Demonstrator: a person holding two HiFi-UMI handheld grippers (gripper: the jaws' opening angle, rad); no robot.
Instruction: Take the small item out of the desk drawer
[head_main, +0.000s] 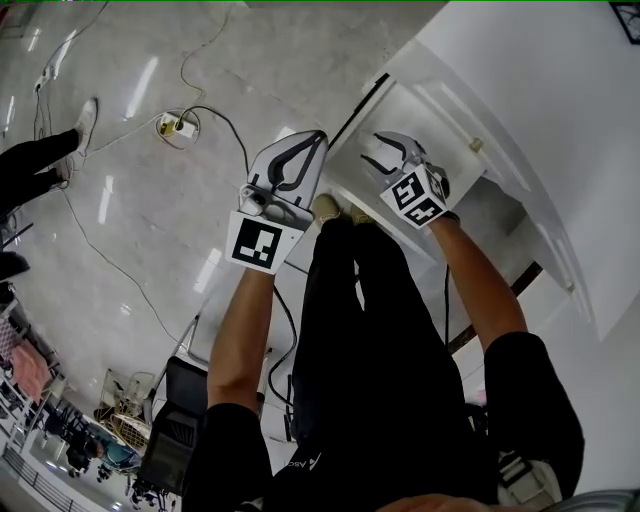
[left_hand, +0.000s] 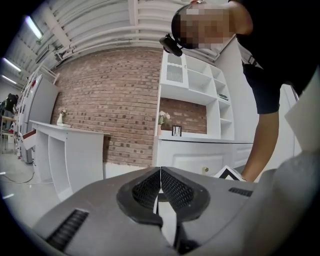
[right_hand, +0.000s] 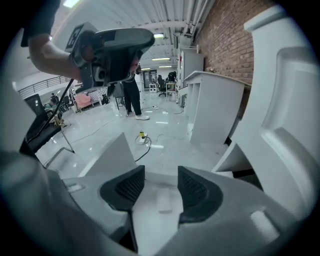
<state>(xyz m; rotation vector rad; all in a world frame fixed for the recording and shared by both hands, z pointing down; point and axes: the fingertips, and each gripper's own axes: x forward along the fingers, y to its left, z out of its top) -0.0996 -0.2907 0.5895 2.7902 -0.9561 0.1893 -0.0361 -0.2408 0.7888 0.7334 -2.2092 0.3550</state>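
Observation:
The white desk (head_main: 520, 90) stands at the right of the head view, its front panel carrying a small knob (head_main: 477, 145). No small item shows in any view. My left gripper (head_main: 321, 136) is held over the floor beside the desk's corner, with its jaws shut tip to tip and nothing in them (left_hand: 160, 174). My right gripper (head_main: 372, 148) hovers just left of the desk front, open, with nothing between its pads (right_hand: 161, 182). In the right gripper view the desk (right_hand: 285, 115) fills the right side and the left gripper (right_hand: 117, 47) hangs at the upper left.
A power strip (head_main: 175, 126) with cables lies on the glossy floor at the upper left. Another person's legs (head_main: 40, 160) stand at the far left. My own legs and shoes (head_main: 325, 208) are below the grippers. A white counter (left_hand: 65, 150) and shelving (left_hand: 200, 100) stand against the brick wall.

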